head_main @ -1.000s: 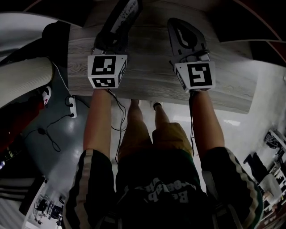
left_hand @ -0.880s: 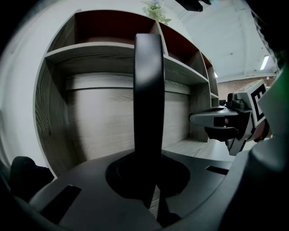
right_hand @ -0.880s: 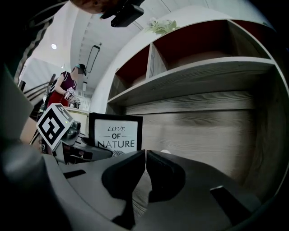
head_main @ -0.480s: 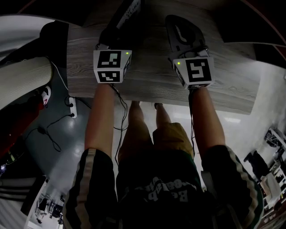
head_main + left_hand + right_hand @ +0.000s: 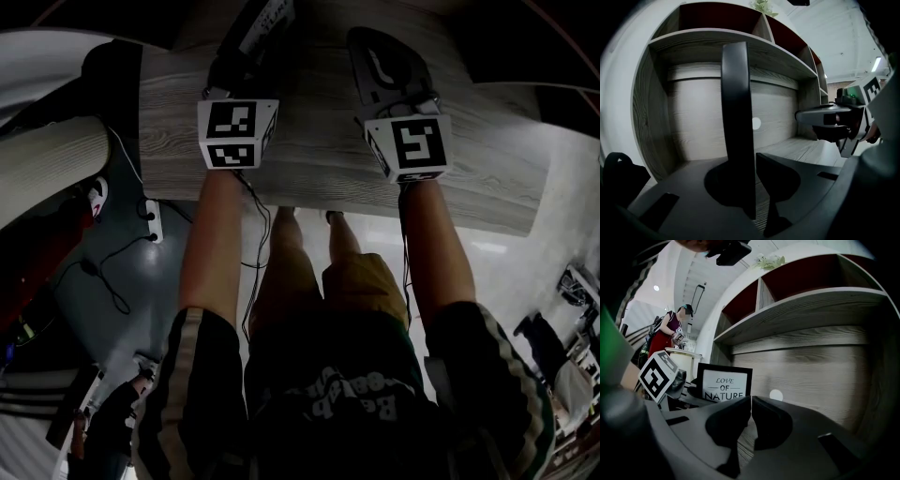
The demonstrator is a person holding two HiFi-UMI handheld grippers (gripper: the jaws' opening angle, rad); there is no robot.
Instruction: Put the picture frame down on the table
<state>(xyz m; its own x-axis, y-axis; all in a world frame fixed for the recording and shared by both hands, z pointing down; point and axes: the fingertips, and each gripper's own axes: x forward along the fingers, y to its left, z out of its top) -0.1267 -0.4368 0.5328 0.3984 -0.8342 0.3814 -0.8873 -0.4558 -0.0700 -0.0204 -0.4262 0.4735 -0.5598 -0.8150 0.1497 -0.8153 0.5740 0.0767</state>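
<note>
The picture frame [image 5: 724, 383] is black with a white "LOVE OF NATURE" print and stands upright over the wooden table [image 5: 319, 169]. My left gripper [image 5: 752, 187] is shut on it. In the left gripper view the frame [image 5: 737, 122] shows edge-on as a dark vertical slab between the jaws. In the head view only the frame's top [image 5: 269, 17] shows, beyond the left gripper [image 5: 246, 58]. Whether its lower edge touches the table is hidden. My right gripper [image 5: 751, 416] is shut and holds nothing; it hovers beside the left one, right gripper [image 5: 375, 47] over the table.
A wooden shelf unit [image 5: 717, 44] with a back panel rises behind the table, with red-backed compartments [image 5: 806, 275] above. A small plant [image 5: 769, 261] sits on top. Cables and a power strip [image 5: 150, 225] lie on the floor at left. A person [image 5: 670, 331] stands far off.
My left gripper with the frame has moved a little farther over the table and slightly right. The right gripper has hardly moved.
</note>
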